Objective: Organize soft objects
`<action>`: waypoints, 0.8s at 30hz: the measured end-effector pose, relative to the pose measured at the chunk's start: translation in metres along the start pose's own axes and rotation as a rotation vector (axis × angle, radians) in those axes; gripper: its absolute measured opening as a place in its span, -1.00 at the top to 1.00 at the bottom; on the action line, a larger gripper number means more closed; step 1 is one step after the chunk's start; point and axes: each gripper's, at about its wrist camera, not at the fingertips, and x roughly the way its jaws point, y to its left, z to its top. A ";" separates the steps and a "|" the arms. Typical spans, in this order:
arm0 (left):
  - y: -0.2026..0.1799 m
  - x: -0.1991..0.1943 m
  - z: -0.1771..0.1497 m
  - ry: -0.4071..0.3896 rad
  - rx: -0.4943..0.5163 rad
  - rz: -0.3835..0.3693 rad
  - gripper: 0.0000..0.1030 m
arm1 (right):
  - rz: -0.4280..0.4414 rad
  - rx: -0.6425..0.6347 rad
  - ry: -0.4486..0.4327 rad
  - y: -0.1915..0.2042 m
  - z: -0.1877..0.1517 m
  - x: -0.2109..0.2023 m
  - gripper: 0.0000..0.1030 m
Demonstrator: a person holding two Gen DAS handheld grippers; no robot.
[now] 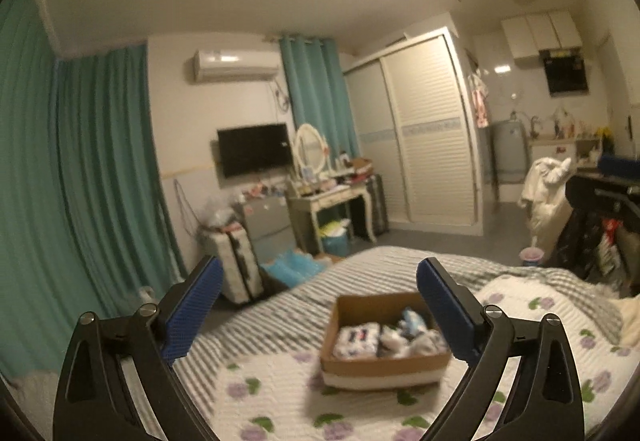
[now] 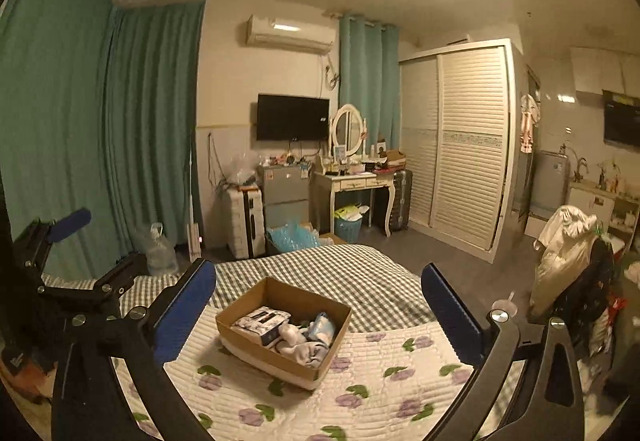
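Note:
A brown cardboard box (image 1: 384,365) sits on the bed and holds several folded soft items, white, blue and dark-patterned (image 1: 390,335). It also shows in the right wrist view (image 2: 280,363), with the soft items (image 2: 298,335) inside it. My left gripper (image 1: 318,283) is open and empty, raised above the bed in front of the box. My right gripper (image 2: 318,289) is open and empty, also raised short of the box. The left gripper shows at the left edge of the right wrist view (image 2: 60,261).
The bed has a white quilt with purple flowers (image 2: 380,381) and a grey checked blanket (image 2: 340,269). Beyond its foot stand a suitcase (image 2: 246,221), a dressing table (image 2: 354,181) and a wardrobe (image 2: 460,145). Clothes hang on a chair (image 2: 572,257) at the right.

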 end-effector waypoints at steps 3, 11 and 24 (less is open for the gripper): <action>0.006 0.012 -0.024 0.018 -0.043 -0.010 -0.92 | -0.048 0.025 -0.063 0.009 -0.034 -0.003 -1.00; 0.008 0.049 -0.075 0.120 -0.070 -0.022 -0.92 | -0.025 0.047 0.044 0.025 -0.101 0.063 -1.00; 0.004 0.049 -0.090 0.154 -0.079 -0.036 -0.92 | -0.040 0.051 0.085 0.023 -0.116 0.082 -1.00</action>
